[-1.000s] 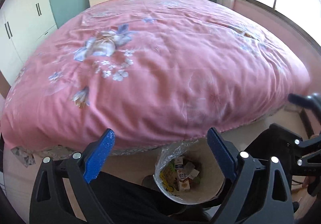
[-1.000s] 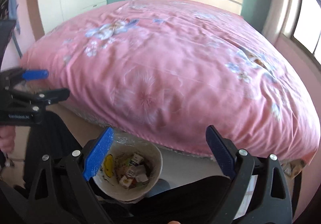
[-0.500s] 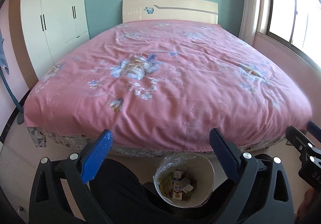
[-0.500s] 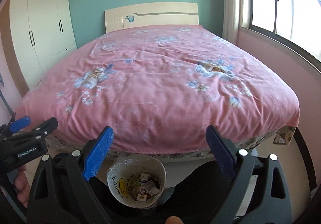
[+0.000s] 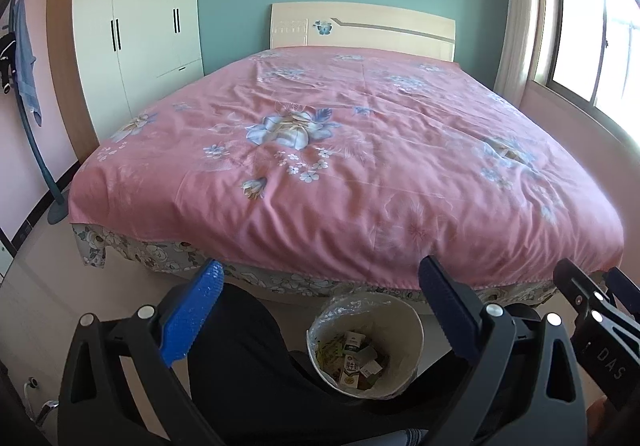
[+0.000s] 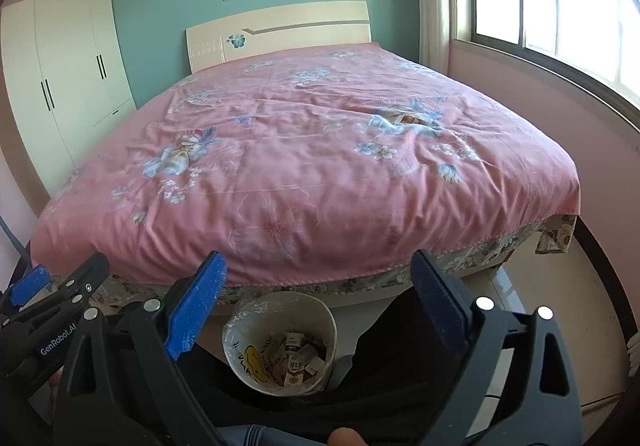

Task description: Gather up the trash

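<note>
Both grippers held empty above a lined bin of small cartons at the foot of a pink bed.

Left wrist view: the left gripper (image 5: 318,308) has its blue pads spread wide with nothing between them; the waste bin (image 5: 408,320) sits on the floor at 6 o'clock, just beside the bed (image 5: 340,150), with its plastic liner (image 5: 340,300) folded over the rim and small cartons (image 5: 352,366) lying loose inside. The right gripper shows at 4 o'clock. Right wrist view: the right gripper (image 6: 316,296) is likewise wide apart and empty, the bin (image 6: 324,316) at 6 o'clock, the left gripper at 8 o'clock. The cartons look light, thin-walled and easy to crush; the liner looks soft and slippery, so the crumpled rim fold is probably the best place to pinch.
</note>
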`<state>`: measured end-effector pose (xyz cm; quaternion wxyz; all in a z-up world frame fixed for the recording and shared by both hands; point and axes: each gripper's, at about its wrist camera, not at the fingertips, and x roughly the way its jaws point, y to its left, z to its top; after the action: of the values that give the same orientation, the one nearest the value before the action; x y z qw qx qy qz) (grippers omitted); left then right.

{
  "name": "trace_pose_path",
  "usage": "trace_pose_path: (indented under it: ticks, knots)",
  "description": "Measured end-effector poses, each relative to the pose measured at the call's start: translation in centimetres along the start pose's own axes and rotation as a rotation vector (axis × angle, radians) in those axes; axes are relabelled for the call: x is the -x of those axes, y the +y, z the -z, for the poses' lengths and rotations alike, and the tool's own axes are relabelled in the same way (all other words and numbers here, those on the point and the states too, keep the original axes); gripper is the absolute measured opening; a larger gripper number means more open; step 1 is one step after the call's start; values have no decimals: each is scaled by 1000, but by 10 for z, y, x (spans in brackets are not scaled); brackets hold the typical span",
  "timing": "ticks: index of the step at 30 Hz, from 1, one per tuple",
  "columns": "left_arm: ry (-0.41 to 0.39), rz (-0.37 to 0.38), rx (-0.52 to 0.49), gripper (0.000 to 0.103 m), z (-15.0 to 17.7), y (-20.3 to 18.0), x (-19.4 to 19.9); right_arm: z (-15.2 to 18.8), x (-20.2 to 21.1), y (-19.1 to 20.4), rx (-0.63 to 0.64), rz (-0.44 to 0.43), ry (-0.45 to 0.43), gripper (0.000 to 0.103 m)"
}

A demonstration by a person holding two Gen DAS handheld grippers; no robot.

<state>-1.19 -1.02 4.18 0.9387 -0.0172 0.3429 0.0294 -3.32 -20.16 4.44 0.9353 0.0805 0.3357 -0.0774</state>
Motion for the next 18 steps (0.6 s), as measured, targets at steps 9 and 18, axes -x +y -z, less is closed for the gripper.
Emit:
trace_pose_path:
  ticks: [9, 18]
  knots:
    - [-14, -24, -29, 99, -1, -2, 12, 7, 5, -4, -29, 12, 12, 91]
    - [-16, -31, -29, 99, -6, 0, 16, 2, 13, -4, -29, 1, -19, 91]
